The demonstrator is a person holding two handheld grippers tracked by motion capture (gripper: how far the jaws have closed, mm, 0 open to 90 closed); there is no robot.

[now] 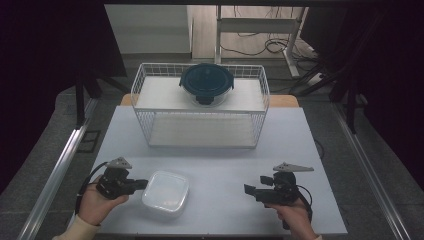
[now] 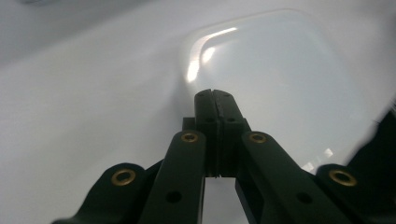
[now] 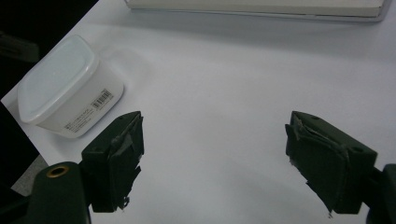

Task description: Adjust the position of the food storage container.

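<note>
A white square plastic container (image 1: 166, 191) with a closed lid sits near the table's front edge, left of centre; it also lies at the left in the right gripper view (image 3: 65, 88). My left gripper (image 1: 142, 184) is held just left of it, jaws pressed together with nothing between them, its tips at the container's left edge. In the left gripper view the shut tips (image 2: 214, 96) hover over the container's lid (image 2: 280, 79). My right gripper (image 1: 250, 189) rests at the front right, pointing left, its jaws wide apart over bare table (image 3: 212, 135).
A white wire basket (image 1: 145, 105) stands at the back of the white table (image 1: 300, 140), with a round dark-lidded glass container (image 1: 206, 82) on its top shelf. Dark floor and metal rails flank the table. A desk frame with cables stands behind.
</note>
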